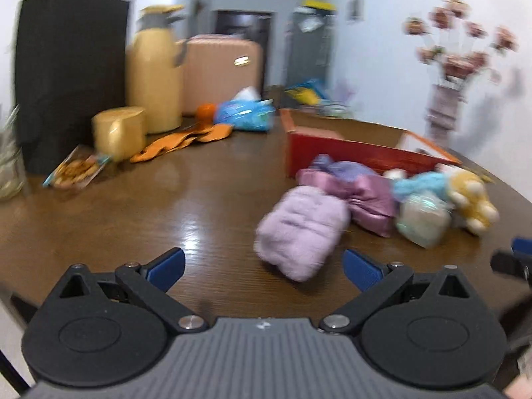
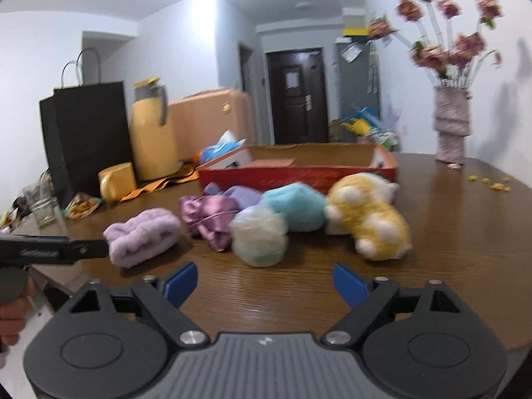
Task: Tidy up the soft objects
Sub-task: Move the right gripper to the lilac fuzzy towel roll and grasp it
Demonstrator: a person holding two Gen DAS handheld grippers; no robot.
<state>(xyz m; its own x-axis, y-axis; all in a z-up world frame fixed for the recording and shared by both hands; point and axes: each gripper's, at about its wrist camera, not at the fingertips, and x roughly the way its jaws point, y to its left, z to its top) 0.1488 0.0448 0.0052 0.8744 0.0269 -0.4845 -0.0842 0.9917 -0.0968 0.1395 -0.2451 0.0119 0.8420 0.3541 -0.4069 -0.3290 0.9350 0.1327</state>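
On the brown wood-grain table (image 2: 449,206), a row of soft things lies just in front of the open red cardboard box (image 2: 299,174): a fluffy lilac folded towel (image 2: 141,236) at the left end, then a shiny mauve satin pouch (image 2: 209,217), a pale green-white mesh puff (image 2: 259,237), a fuzzy turquoise ball (image 2: 294,209) and a yellow plush toy with white paws (image 2: 369,216) at the right end. What seems to be a lavender cloth (image 2: 241,194) sits behind the pouch, too blurred to name surely. The left gripper (image 1: 264,264) hovers low over the table with its blue-padded fingers spread wide, the lilac towel just ahead between them, untouched. The right gripper (image 2: 264,282) is likewise spread and empty, facing the mesh puff. Well to the left stand a yellow thermos jug (image 2: 151,133), a yellow mug (image 2: 116,181) and a black paper bag (image 2: 86,136).
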